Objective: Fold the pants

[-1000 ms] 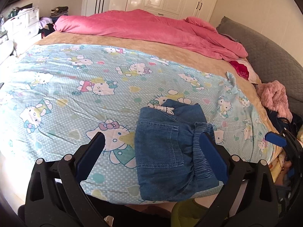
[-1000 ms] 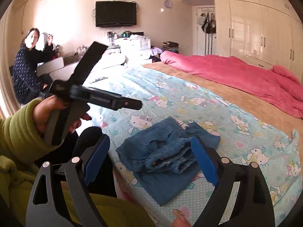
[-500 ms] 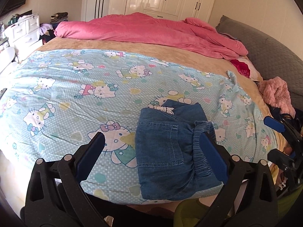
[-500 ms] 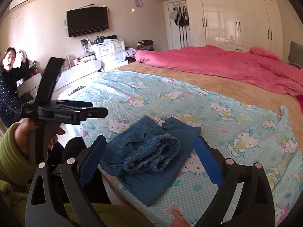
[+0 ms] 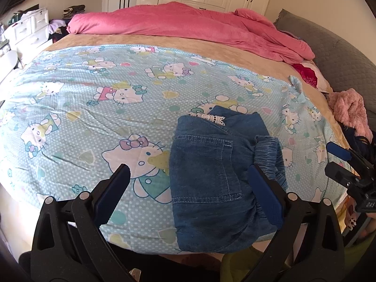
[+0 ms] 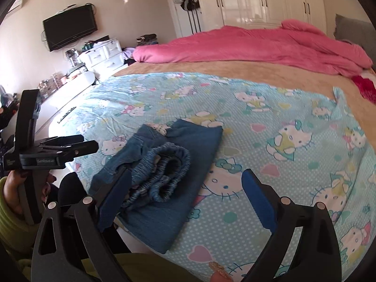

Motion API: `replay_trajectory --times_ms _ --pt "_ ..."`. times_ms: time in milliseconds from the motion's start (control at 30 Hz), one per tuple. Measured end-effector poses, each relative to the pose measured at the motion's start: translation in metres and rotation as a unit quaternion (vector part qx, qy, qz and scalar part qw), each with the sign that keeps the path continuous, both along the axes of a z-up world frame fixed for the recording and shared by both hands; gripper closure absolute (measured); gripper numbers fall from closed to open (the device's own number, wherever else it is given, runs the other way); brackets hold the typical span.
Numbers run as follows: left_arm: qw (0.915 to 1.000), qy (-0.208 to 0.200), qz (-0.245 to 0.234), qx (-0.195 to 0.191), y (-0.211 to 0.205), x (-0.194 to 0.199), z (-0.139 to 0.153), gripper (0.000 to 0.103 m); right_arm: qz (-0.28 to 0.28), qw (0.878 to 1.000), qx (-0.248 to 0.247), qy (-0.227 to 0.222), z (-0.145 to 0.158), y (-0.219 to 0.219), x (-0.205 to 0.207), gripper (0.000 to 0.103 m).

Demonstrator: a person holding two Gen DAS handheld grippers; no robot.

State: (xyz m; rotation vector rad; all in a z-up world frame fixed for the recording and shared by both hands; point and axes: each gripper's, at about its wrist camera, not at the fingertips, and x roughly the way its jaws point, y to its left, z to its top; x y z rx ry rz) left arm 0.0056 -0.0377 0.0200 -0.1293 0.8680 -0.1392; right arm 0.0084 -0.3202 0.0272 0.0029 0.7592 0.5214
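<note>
The folded blue denim pants (image 5: pixel 211 178) lie near the front edge of the bed, on a light blue cartoon-cat sheet (image 5: pixel 98 108). Their elastic waistband (image 6: pixel 169 164) is bunched on top, and a strip of white lace shows at the far end. My left gripper (image 5: pixel 189 174) hovers open just in front of the pants, its right pad over the waistband side. My right gripper (image 6: pixel 186 176) is also open, with its left pad over the near waistband and nothing pressed between the pads. A hand in a green sleeve (image 6: pixel 14 188) holds the left gripper (image 6: pixel 47 150).
A pink duvet (image 5: pixel 188 23) is heaped along the far side of the bed. A grey headboard (image 5: pixel 340 54) and a pink fluffy garment (image 5: pixel 350 110) are on the right. White drawers (image 6: pixel 103 54), a wall TV (image 6: pixel 70 29) and wardrobes stand beyond the bed.
The right gripper has rolled level and swung to the right and lower, toward the pants. The left gripper has sunk a little. The pants have not moved.
</note>
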Motion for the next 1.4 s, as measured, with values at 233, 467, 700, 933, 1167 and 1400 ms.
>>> replay_trajectory --times_ms 233,467,700,933,1167,1400 --pt "0.9996 0.027 0.0 -0.005 0.0 0.011 -0.022 0.01 -0.021 0.998 0.008 0.059 -0.026 -0.002 0.023 0.009" --pt "0.9987 0.049 -0.005 -0.012 0.0 0.022 -0.044 0.01 -0.024 0.992 0.038 0.119 -0.05 0.001 0.039 0.021" --pt "0.9972 0.066 -0.005 -0.034 0.003 0.036 -0.061 0.01 -0.014 0.99 0.041 0.138 -0.062 0.015 0.053 0.042" --pt "0.9968 0.07 -0.02 -0.034 -0.005 0.045 -0.069 0.01 -0.008 0.989 0.033 0.145 -0.072 0.025 0.067 0.043" --pt "0.9957 0.071 -0.043 -0.041 -0.016 0.051 -0.071 0.01 0.008 0.989 0.038 0.143 -0.081 0.032 0.078 0.041" --pt "0.9954 0.069 -0.049 -0.045 -0.022 0.054 -0.073 0.017 0.02 0.989 0.051 0.135 -0.082 0.032 0.079 0.052"
